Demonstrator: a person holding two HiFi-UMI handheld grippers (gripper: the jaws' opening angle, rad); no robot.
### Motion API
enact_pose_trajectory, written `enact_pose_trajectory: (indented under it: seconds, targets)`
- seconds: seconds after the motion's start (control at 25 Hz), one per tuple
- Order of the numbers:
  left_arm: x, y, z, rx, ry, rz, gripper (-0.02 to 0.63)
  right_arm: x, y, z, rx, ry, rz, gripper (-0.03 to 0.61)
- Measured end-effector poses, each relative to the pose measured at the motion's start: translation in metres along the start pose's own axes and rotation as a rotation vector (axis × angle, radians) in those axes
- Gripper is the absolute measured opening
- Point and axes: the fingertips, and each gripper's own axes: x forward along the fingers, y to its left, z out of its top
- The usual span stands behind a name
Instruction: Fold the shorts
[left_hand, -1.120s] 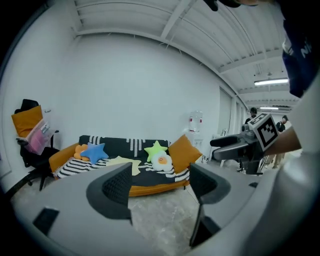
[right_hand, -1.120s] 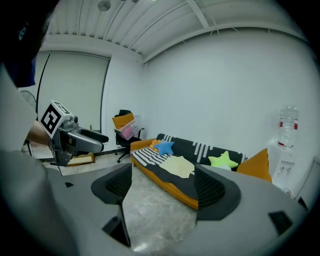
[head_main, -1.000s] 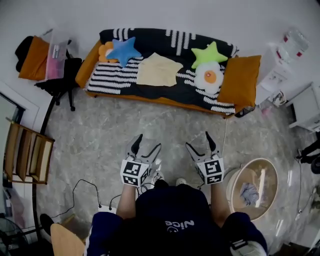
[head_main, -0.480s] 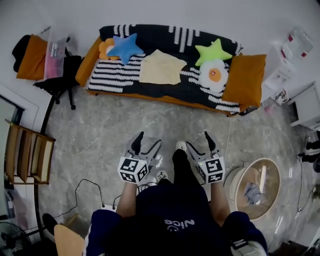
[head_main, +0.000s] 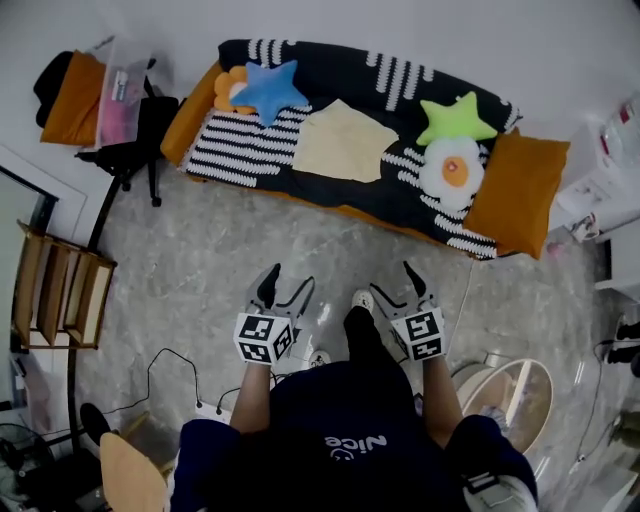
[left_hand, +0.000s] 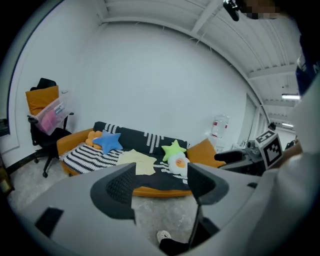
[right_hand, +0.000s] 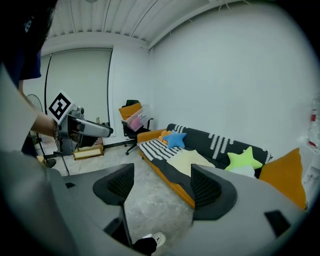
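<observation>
The shorts (head_main: 342, 145) are pale yellow and lie spread flat on the middle of the sofa seat; they also show in the left gripper view (left_hand: 139, 160) and the right gripper view (right_hand: 190, 159). Both grippers are held over the marble floor, well short of the sofa. My left gripper (head_main: 288, 282) (left_hand: 160, 181) has its jaws wide apart and closing a little, with nothing between them. My right gripper (head_main: 395, 282) (right_hand: 162, 186) is beside it, jaws also apart and closing slightly, empty. A foot in a white shoe (head_main: 362, 298) is stepping between them.
The striped black sofa (head_main: 250, 160) carries a blue star pillow (head_main: 268, 88), a green star pillow (head_main: 455, 118), an egg pillow (head_main: 452, 172) and orange cushions (head_main: 518, 190). An office chair (head_main: 135, 140) and a wooden rack (head_main: 55, 300) stand left; a round table (head_main: 520, 395) is at right.
The person has stepped toward the sofa, and both grippers have moved forward with them. The sofa sits lower and further right in the head view.
</observation>
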Motion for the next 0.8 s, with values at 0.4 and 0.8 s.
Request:
enact_pose_trajectory:
  seconds: [0.4,0.8]
  targets:
    - [0.109,0.011,0.043,0.006,0.01,0.141,0.265,0.082,-0.111,0.013,-0.03,0.075,0.13,0.324]
    - [0.166,0.011,0.046,-0.013,0.06,0.179,0.25,0.113,-0.147,0.006,-0.014,0.111,0.199,0.314]
